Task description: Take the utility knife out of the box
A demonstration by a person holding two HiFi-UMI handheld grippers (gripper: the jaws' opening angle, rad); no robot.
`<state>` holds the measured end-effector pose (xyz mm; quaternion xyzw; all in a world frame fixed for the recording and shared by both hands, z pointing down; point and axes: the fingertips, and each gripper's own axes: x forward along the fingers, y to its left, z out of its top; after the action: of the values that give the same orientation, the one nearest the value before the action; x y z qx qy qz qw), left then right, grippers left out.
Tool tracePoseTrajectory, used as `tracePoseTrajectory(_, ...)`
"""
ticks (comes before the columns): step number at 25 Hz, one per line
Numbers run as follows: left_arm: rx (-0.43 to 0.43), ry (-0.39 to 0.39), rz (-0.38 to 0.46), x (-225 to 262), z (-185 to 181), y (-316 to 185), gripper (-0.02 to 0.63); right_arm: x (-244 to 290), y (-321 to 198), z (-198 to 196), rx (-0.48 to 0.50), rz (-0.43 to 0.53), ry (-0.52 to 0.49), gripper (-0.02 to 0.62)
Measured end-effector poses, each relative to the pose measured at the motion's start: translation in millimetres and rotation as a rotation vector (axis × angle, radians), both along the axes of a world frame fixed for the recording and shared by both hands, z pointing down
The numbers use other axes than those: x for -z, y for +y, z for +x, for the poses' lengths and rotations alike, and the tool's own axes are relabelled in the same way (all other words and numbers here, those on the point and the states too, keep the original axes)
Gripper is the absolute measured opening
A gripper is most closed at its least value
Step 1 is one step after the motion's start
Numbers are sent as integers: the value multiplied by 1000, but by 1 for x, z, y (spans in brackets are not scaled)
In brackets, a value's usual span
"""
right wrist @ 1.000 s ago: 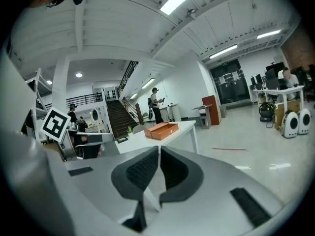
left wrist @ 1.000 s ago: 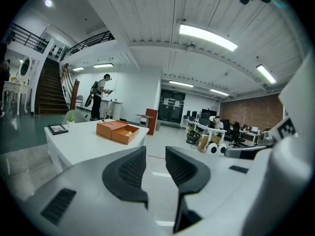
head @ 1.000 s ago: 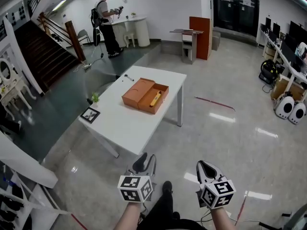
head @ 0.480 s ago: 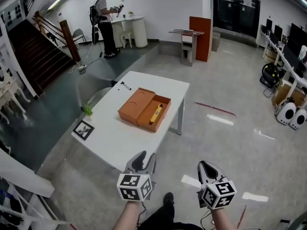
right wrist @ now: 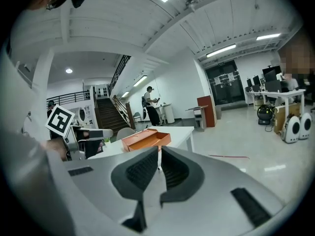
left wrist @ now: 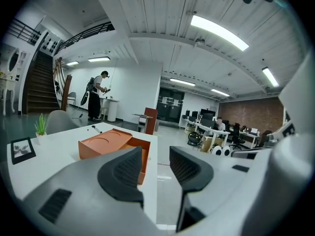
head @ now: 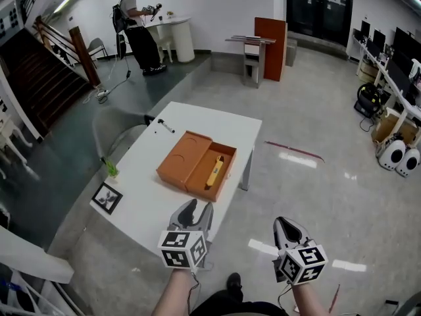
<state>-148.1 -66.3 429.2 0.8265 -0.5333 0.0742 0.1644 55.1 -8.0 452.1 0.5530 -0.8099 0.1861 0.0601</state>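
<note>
Room: open hall with a glossy floor; white table (head: 148, 199) stood ahead of the person.
Box (head: 196, 164): orange, open, lid folded flat toward the left edge; it sat mid-table, nearer the right edge.
Knife (head: 216, 170): yellow, lay lengthwise in the box's right half, untouched.
Left gripper (head: 200, 209): released; jaws had just been opening, nothing between them; at the table's near edge, well short of the box.
Right gripper (head: 283, 226): clenched on nothing, pad tips meeting; over the floor off the near right corner.
Step in hand: approach, by judgement; no grasp begun.
Method advised: bring the released left gripper over the box, dip the jaws steeply, straddle the knife across its narrow width at mid-length, close, then lift straight up.
Risk: box walls may block a shallow entry, and the light box could slide; the right gripper could steady its rim.
</note>
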Motion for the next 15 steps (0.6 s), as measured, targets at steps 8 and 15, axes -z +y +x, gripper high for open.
tracePoseTrajectory(8, -25, 0, -10, -4, -7, -49, 172, -1, -42, -10, -16, 2, 21, 3)
tracePoseTrajectory(15, -46, -31, -14, -5, -5, -81, 175, -6, -70, -11, -14, -18, 0, 10)
